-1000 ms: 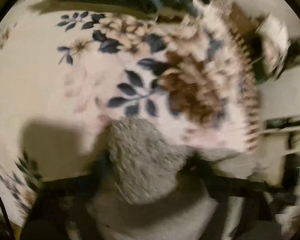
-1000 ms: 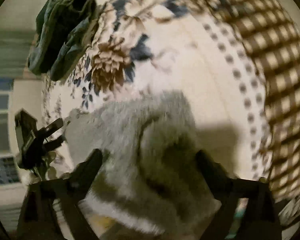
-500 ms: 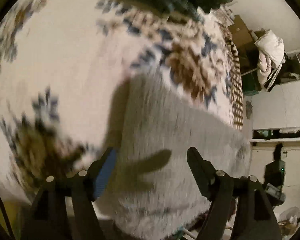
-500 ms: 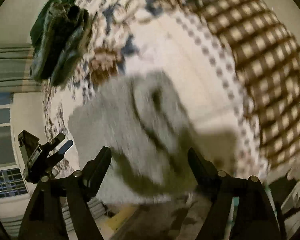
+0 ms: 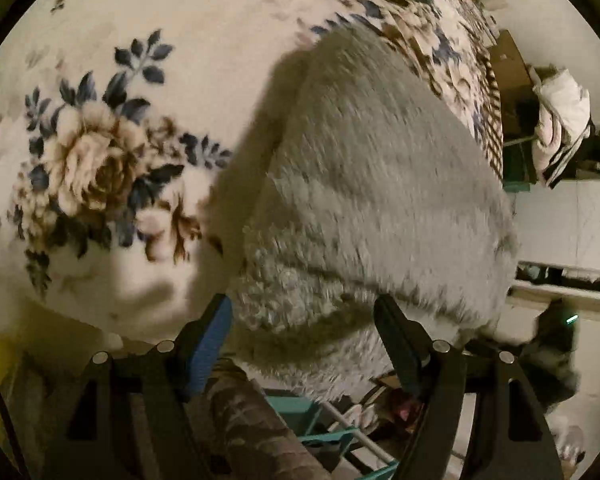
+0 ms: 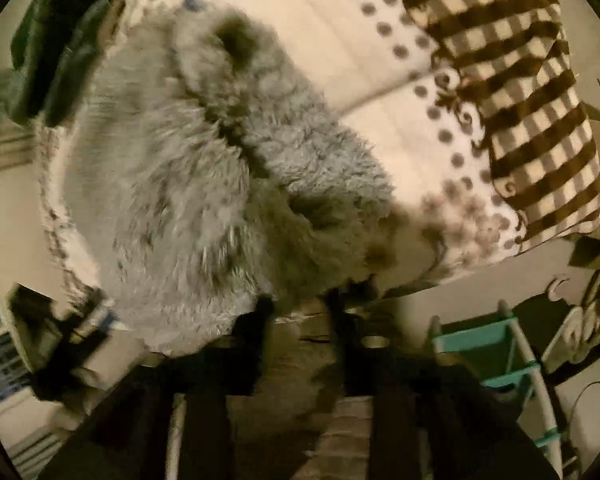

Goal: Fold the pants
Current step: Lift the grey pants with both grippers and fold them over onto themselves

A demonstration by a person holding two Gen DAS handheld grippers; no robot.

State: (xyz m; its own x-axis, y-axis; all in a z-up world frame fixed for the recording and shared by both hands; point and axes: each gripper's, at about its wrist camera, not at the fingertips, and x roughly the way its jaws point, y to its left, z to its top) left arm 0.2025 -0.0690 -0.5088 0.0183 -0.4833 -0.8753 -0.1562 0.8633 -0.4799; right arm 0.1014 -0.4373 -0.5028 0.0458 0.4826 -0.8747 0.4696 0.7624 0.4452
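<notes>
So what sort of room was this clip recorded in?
Most likely a bedroom at home. The fluffy grey fleece pants lie on a cream blanket printed with brown and blue flowers, next to a brown-and-cream checked cover, apparently on a bed, with a teal-shelved rack beside it.

Both wrist views look down closely, sharing the grey pants (image 5: 372,184)

Place: home bedroom | Evidence: bed under a floral blanket (image 5: 100,152) with a brown checked border (image 6: 532,92) | dark green clothes (image 6: 60,40) heaped on it | teal rack (image 6: 496,344) beside it | barred window (image 6: 0,360) at one side
</notes>
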